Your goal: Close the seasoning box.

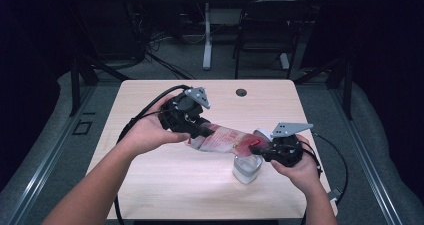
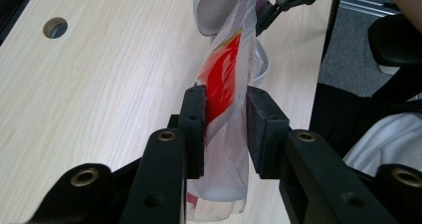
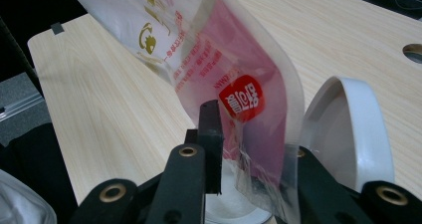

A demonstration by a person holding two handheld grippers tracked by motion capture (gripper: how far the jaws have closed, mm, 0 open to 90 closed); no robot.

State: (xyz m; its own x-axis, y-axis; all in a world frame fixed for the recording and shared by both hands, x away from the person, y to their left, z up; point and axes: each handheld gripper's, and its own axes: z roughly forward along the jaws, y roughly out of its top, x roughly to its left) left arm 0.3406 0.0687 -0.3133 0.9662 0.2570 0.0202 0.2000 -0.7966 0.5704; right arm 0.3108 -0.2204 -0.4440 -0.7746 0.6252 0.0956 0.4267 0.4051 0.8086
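Translucent plastic pouch with red and gold print (image 1: 222,139) stretched above pale wood bench (image 1: 165,185), between both tools. Left hand-held gripper (image 2: 225,127) clamped on pouch's far end, jaws pressing film from both sides. Right hand-held gripper (image 3: 249,149) clamped on pouch's other end, directly over clear plastic cup with white hinged lid (image 1: 247,168) standing on bench.

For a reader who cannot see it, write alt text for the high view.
Two hand-held grippers, left gripper and right gripper, hold a red-and-white plastic pouch stretched between them above a white container on a light wooden table.
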